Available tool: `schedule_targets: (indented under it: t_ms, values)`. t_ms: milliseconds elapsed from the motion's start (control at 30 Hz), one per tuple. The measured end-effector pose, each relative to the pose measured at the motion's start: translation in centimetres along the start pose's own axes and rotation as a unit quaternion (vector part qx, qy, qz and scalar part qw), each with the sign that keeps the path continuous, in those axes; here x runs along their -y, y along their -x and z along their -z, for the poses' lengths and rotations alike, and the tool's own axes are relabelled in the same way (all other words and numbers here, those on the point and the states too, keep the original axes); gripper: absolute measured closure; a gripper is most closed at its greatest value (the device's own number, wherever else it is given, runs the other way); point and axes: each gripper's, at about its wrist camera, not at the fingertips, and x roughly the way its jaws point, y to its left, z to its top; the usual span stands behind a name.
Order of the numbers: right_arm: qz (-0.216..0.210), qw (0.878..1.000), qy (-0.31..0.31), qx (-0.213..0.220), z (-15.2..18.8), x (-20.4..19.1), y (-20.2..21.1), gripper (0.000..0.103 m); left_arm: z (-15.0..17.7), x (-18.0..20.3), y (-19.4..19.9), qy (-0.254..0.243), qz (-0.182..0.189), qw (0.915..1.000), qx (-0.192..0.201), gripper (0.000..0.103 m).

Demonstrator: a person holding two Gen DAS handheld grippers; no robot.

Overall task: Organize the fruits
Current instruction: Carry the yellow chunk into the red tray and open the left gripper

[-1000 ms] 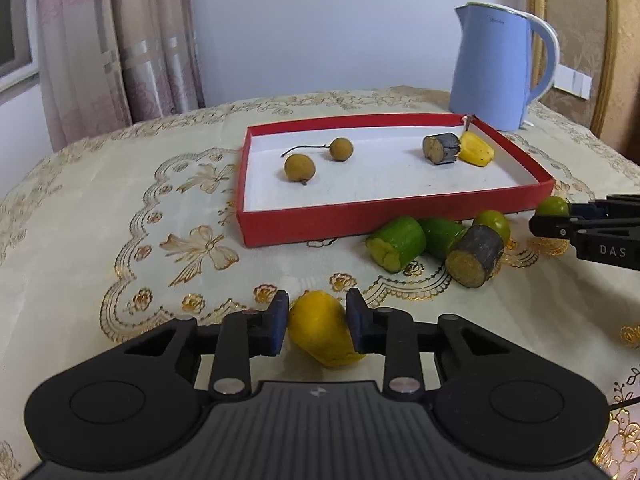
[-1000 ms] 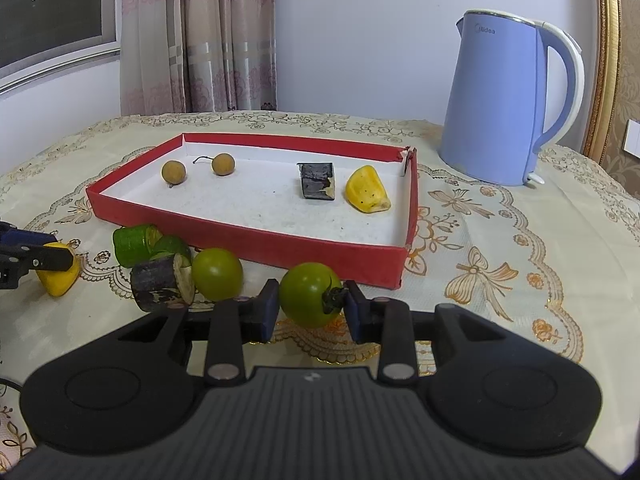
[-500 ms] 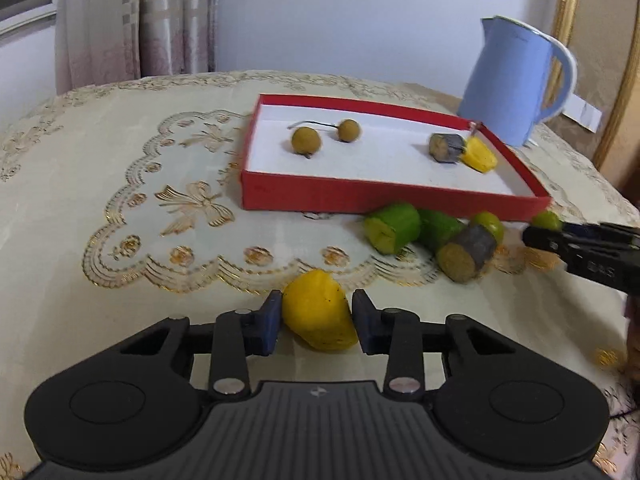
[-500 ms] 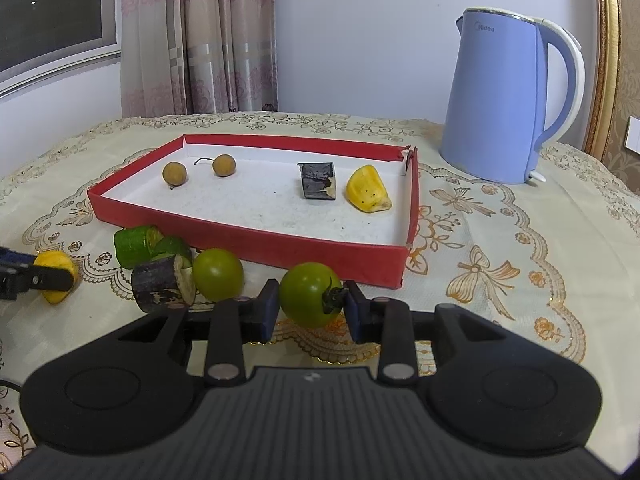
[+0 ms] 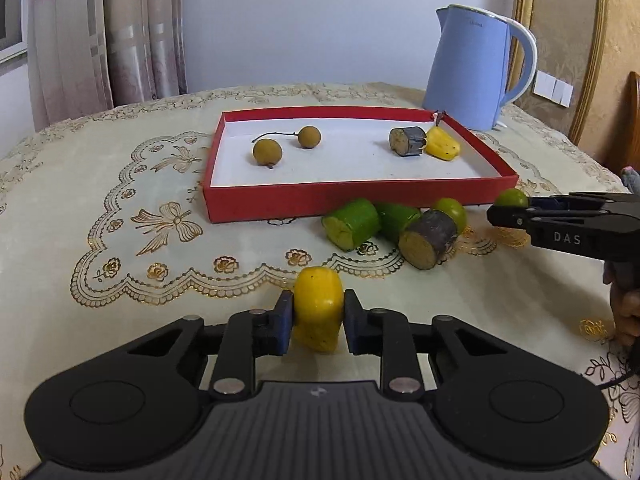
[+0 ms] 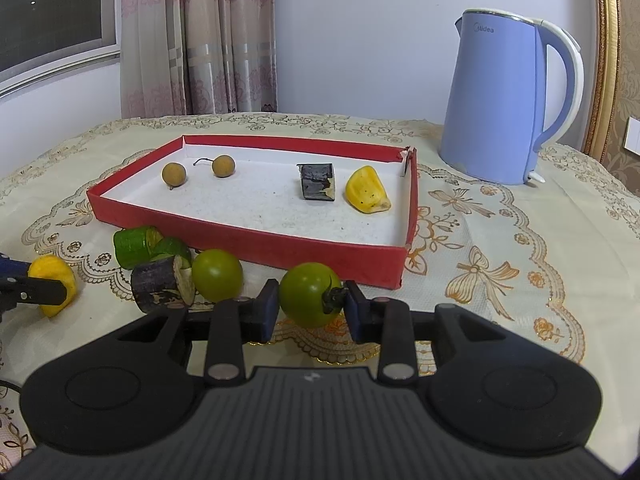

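The left tool (image 5: 315, 322) has just closed its jaws: half a second back the pads stood a little off the yellow fruit piece (image 5: 317, 307), and now both blue pads press its sides, clamped on it low in the centre of the left wrist view. The piece looks to be still sitting on the counter (image 5: 120, 240), or only barely off it; that cannot be told for sure.

The right tool (image 6: 311, 312) is as it was, gripping the green tomato (image 6: 309, 294) at lower centre of the right wrist view, just in front of the near wall of the red tray (image 6: 256, 246).

So both tools are now loaded, and the next step is likely a lift and carry into the tray. In it already lie two small brown round fruits (image 5: 267, 152), a dark cut piece (image 5: 408, 142) and a yellow piece (image 5: 442, 148). Left on the cloth in front of the tray: two green cut pieces (image 5: 352, 224), a dark cut piece (image 5: 428, 238) and a second green tomato (image 6: 217, 275).
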Motion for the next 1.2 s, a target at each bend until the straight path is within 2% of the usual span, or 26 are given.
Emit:
schedule_targets:
  t_ms: [167, 433, 733, 900, 1200]
  values:
    - [-0.001, 1.000, -0.001, -0.001, 0.0, 0.0, 0.0, 0.071, 0.3, -0.6, -0.5, 0.019, 0.003, 0.9998, -0.007, 0.080]
    - [-0.001, 1.000, -0.002, 0.001, 0.0, 0.0, 0.0, 0.071, -0.1, -0.2, 0.4, -0.001, -0.013, 0.9997, 0.018, 0.080]
    - [-0.002, 1.000, -0.003, 0.003, 0.0, 0.1, 0.1, 0.071, -3.5, 0.1, 0.7, -0.032, -0.028, 0.9972, 0.062, 0.080]
    - [-0.005, 1.000, -0.005, 0.003, 0.0, 0.1, 0.1, 0.071, -7.1, 0.8, -1.4, -0.051, -0.033, 0.9957, 0.070, 0.080]
    - [-0.011, 1.000, -0.012, 0.004, 0.0, 0.4, 0.1, 0.071, -11.5, 2.1, -8.1, -0.068, -0.035, 0.9965, 0.035, 0.080]
